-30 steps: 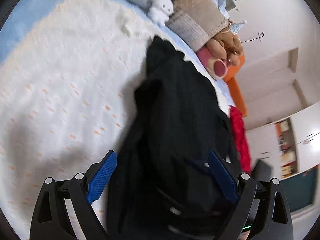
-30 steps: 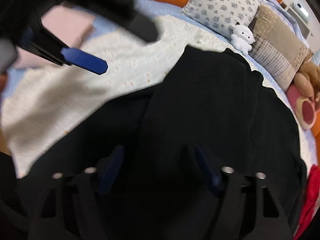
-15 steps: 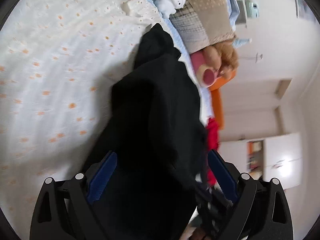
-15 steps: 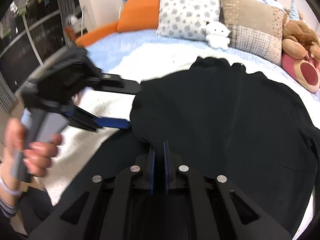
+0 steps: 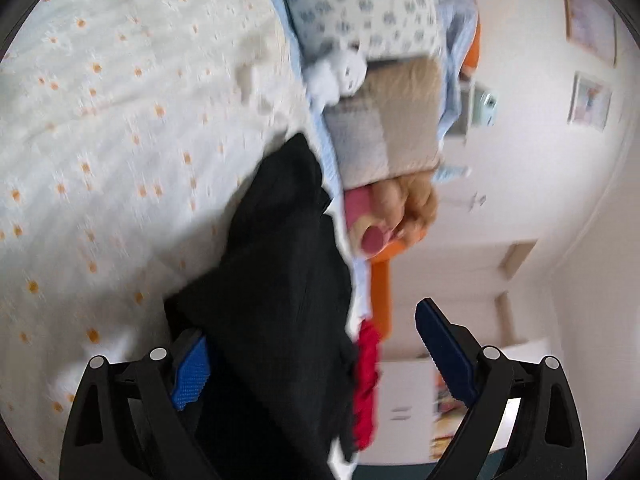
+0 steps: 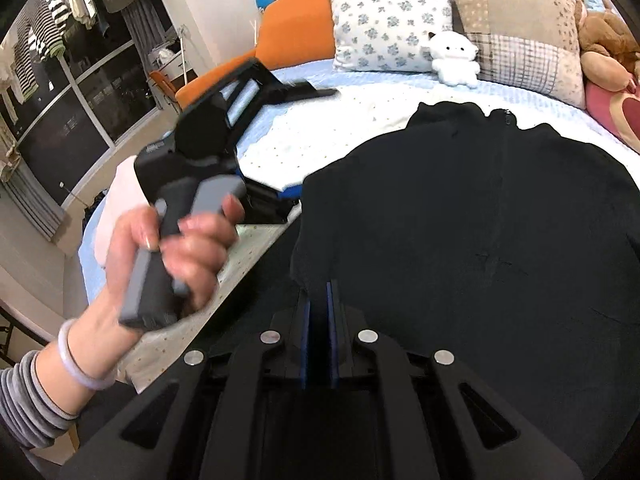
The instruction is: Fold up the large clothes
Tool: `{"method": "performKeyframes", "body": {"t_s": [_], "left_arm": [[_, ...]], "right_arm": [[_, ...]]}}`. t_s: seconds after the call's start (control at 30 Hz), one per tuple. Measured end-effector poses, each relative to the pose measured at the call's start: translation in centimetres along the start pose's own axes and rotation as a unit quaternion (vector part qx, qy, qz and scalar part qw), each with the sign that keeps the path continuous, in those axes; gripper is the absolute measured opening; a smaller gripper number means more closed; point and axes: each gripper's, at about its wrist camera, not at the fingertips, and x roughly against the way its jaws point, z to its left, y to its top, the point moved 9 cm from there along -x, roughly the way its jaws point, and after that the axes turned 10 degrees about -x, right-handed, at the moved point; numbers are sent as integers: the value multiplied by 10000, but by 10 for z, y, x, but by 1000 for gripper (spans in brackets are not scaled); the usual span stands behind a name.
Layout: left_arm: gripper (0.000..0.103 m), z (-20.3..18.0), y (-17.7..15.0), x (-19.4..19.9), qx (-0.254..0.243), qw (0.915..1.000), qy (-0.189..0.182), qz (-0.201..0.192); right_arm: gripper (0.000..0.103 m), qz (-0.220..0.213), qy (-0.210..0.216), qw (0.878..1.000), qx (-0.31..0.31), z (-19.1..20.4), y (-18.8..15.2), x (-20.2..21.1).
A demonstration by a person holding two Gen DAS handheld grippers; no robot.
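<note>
A black garment (image 6: 480, 220) lies spread on the white dotted bedspread (image 5: 120, 140), its collar end toward the pillows. The right gripper (image 6: 318, 292) has its jaws pressed together on a raised fold at the garment's near edge, the blue pads all but meeting on the cloth. The left gripper (image 5: 312, 344) stands with jaws wide apart at the garment's left edge; dark cloth covers part of its left pad, but whether the pad touches it cannot be told. In the right wrist view a person's left hand (image 6: 188, 248) grips that tool's grey handle, motion-blurred.

Beyond the garment's collar sit a floral pillow (image 6: 384, 20), a patchwork pillow (image 6: 520, 40), a small white plush toy (image 6: 454, 58) and a brown teddy (image 6: 608, 40), cut off at the frame edge. A red cloth (image 5: 366, 380) shows past the garment's far side, mostly hidden. No container shows and no writing is readable.
</note>
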Motion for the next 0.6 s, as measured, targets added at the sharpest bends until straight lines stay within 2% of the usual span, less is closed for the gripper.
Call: {"method": "performKeyframes", "body": {"t_s": [0.1, 0.23, 0.4, 0.47, 0.5, 0.57, 0.6], "left_arm": [[93, 6, 15, 15, 101, 9997, -80, -201], [93, 20, 27, 22, 205, 9994, 20, -280], [87, 52, 29, 17, 97, 9989, 456, -71], [86, 57, 28, 16, 108, 9989, 446, -66], [86, 56, 29, 16, 83, 9990, 447, -55], [87, 48, 27, 19, -138, 9984, 544, 38], [88, 41, 26, 23, -288, 9975, 648, 61]], "right_arm": [[8, 104, -46, 9999, 104, 5, -5, -12], [8, 275, -195, 9990, 303, 6, -15, -38], [8, 553, -509, 9960, 481, -4, -34, -66], [13, 591, -539, 9952, 570, -4, -39, -70], [20, 608, -530, 9948, 618, -2, -40, -68], [63, 663, -496, 9938, 739, 4, -43, -59], [67, 484, -523, 9940, 824, 8, -41, -46]]}}
